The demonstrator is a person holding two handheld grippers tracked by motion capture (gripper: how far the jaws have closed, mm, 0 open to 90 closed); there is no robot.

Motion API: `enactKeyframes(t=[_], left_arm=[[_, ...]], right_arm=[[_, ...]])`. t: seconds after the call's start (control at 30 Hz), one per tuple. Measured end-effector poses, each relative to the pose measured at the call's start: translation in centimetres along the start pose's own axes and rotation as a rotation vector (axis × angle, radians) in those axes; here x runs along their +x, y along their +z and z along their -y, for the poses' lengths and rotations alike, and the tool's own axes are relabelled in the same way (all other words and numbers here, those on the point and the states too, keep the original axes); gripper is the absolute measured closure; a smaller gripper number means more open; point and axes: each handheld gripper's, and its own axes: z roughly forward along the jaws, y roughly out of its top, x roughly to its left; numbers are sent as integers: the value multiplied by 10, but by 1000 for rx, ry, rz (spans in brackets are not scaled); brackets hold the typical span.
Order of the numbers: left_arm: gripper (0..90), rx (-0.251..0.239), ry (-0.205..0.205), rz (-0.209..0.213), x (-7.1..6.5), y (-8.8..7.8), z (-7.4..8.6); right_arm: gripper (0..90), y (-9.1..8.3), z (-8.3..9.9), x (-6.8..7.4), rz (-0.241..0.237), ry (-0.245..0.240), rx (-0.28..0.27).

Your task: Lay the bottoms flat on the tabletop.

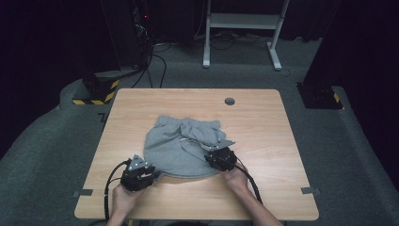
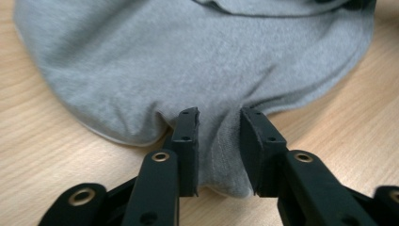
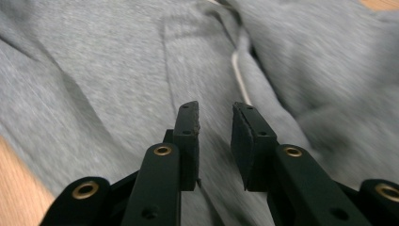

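Grey shorts [image 1: 181, 148] lie mid-table [image 1: 263, 117] — left gripper [image 2: 219, 136] at their near-left hem, jaws slightly spread around a fold; right gripper [image 3: 215, 136] on their right side, jaws parted, pinching nothing.

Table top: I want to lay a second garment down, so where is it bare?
Table: bare along the far edge by the round hole, and both side strips. Crowded mid-front: grey shorts, left gripper, right gripper.
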Motion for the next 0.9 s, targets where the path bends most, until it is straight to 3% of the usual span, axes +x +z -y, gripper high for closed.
enactKeyframes(t=[0.23,0.33,0.4,0.53,0.63,0.77,0.9], left_arm=[[676,17,-5,-46,5,-2,3],[736,38,-13,-33,8,3,4],[785,45,-17,-30,9,5,5],[830,72,1,-42,7,13,4],[810,41,10,-63,4,14,-1],[746,12,1,-39,4,21,-8],[735,31,-15,-39,7,35,-7]], right_arm=[[676,17,-5,10,-8,-21,16],[683,20,-6,12,6,-34,19],[701,20,-7,12,12,-39,21],[831,19,-6,10,27,-55,28],[857,19,-6,11,39,-69,23],[864,17,-6,12,43,-69,19],[864,8,-6,11,41,-57,-11]])
